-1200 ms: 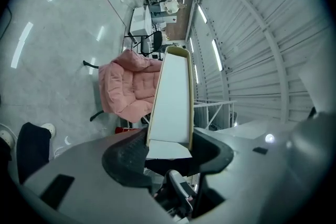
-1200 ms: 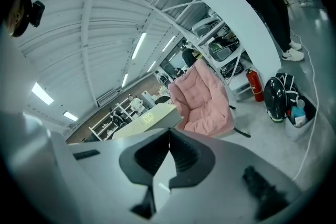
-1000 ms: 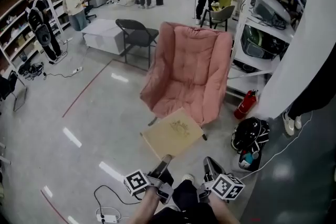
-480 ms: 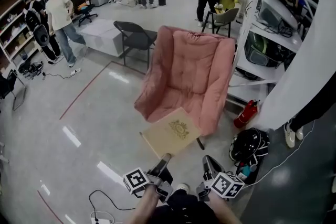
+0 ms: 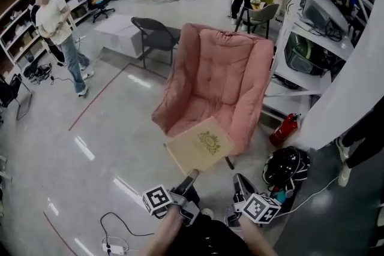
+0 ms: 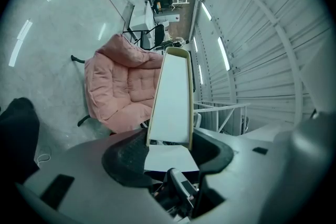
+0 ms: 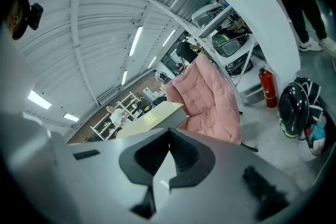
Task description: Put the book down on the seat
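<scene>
I hold my left claw [image 5: 191,177] out in front of me, its two jaws pinching the near edge of a tan book [image 5: 200,145] with a gold emblem on its cover. In the left gripper view the book [image 6: 170,97] runs straight out from between the jaws, which press on it from either side. The book sits in the air, roughly flat, over the front edge of the seat of a padded pink chair [image 5: 216,81]; I cannot tell whether it touches the cushion. My right claw [image 5: 240,180] is just beside the left one, clear of the book, its jaws pressed together on nothing. A red fire extinguisher [image 5: 283,129] and a black bag [image 5: 287,166] lie on the floor right of the chair.
</scene>
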The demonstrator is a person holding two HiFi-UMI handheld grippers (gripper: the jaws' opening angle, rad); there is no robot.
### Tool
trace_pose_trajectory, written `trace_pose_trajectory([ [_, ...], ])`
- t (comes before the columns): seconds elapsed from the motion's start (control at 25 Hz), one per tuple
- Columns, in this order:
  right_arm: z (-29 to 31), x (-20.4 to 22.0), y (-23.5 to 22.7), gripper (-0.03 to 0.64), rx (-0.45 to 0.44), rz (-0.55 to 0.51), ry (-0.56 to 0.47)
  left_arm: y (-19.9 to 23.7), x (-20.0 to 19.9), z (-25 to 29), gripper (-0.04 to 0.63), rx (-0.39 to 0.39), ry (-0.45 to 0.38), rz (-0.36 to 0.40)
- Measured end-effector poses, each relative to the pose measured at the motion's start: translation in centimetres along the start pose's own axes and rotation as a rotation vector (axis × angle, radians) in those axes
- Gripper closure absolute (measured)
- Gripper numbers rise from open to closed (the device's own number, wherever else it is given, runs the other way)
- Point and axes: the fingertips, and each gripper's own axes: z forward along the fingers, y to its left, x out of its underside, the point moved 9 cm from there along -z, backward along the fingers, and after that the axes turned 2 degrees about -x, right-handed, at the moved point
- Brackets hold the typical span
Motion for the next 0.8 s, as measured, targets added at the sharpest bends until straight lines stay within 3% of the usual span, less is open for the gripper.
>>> trace_pose_trajectory([
  [0.44,4.3,-2.7,-1.9,0.604,0.017,0.036,0.001,1.1,-2.5,5.5,0.359,-0.038,0.035,-0.031],
  [0.8,12.5,-8.1,-1.9,0.604,0.062,0.043,-0.021,-0.1,-9.6,13.2,0.359,-0.041,0.091,-0.032],
])
